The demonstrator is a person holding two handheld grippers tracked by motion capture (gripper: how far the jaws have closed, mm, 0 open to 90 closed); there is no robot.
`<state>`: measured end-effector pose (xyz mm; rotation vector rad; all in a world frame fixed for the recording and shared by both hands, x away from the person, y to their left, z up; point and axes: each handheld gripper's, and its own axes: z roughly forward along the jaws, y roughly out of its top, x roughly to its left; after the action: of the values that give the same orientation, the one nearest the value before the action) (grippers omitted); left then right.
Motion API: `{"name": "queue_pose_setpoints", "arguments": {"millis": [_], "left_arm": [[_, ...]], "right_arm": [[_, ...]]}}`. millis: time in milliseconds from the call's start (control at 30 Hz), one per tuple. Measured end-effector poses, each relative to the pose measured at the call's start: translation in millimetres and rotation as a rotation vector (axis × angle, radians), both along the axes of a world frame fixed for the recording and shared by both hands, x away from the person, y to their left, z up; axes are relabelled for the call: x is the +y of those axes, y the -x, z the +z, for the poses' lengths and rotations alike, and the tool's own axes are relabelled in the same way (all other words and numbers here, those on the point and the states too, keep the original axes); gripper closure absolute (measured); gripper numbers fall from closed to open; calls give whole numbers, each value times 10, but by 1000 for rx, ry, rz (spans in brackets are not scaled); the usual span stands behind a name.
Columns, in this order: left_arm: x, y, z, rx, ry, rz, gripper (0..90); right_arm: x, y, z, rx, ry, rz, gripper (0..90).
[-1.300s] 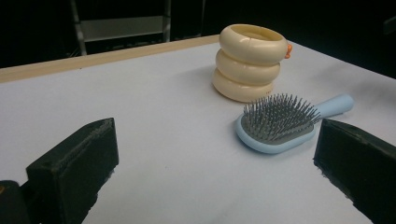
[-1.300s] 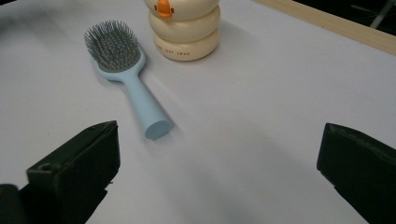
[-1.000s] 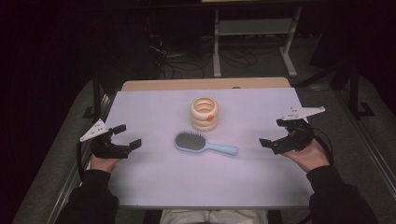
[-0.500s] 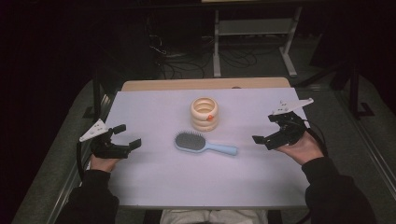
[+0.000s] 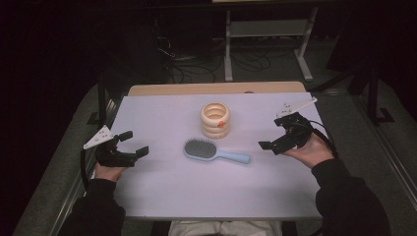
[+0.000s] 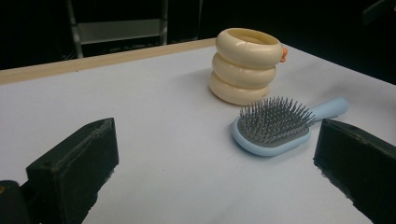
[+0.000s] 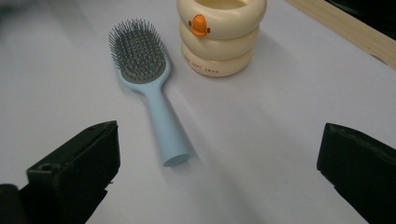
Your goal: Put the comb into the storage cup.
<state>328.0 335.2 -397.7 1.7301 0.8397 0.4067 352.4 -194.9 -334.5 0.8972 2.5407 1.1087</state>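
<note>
My right gripper (image 5: 276,132) is wide open with the light blue plastic hairbrush (image 7: 147,88) lying flat at twelve o'clock beside the cream ringed duck cup (image 7: 219,35), so I should go slowly, straddle its handle, squeeze gently; my left gripper (image 5: 129,144) waits open too.

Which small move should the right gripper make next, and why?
Probably ease the right gripper forward and down toward the handle of the blue hairbrush. Its jaws stand wide open and hold nothing, and the handle's end points at them, free on the table, apart from the cream holder.
</note>
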Motion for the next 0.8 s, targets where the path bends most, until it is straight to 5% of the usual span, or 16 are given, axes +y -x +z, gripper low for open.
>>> {"name": "queue_pose_setpoints", "arguments": {"millis": [800], "left_arm": [[-21, -30, 6, -12, 9, -12, 0]], "right_arm": [[359, -199, -38, 69, 65, 71, 0]]}}
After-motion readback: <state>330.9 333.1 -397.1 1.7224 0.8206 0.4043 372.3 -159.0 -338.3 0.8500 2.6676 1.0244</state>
